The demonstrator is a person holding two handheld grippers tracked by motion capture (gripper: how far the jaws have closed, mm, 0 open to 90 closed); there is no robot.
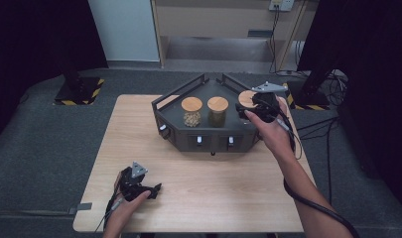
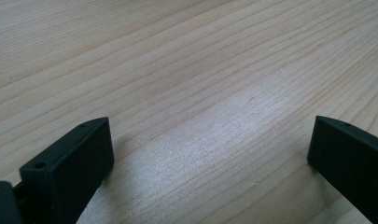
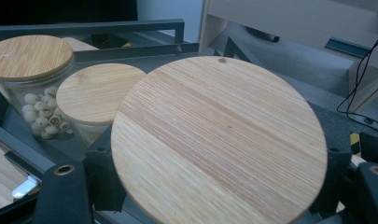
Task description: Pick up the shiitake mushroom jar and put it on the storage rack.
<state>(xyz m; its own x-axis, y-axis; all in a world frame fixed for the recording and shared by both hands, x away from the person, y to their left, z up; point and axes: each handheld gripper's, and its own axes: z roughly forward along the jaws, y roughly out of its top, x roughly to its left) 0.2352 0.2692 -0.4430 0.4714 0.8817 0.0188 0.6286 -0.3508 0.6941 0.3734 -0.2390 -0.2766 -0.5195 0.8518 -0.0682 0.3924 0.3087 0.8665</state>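
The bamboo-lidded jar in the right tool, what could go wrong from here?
1. The right tool grips the jar with the bamboo lid from the sides just under the lid; it might slip or tilt if lifted fast.
2. The middle jar stands close beside it, so a sideways swing could knock it.
3. The rack rail behind could catch the jar on the way out.

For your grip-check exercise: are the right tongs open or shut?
Shut on the right jar: right tongs have both pads pressed against its bamboo lid's rim.

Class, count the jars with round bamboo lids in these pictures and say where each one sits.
3, all in the dark tray: left jar, middle jar, right jar gripped by the right gripper.
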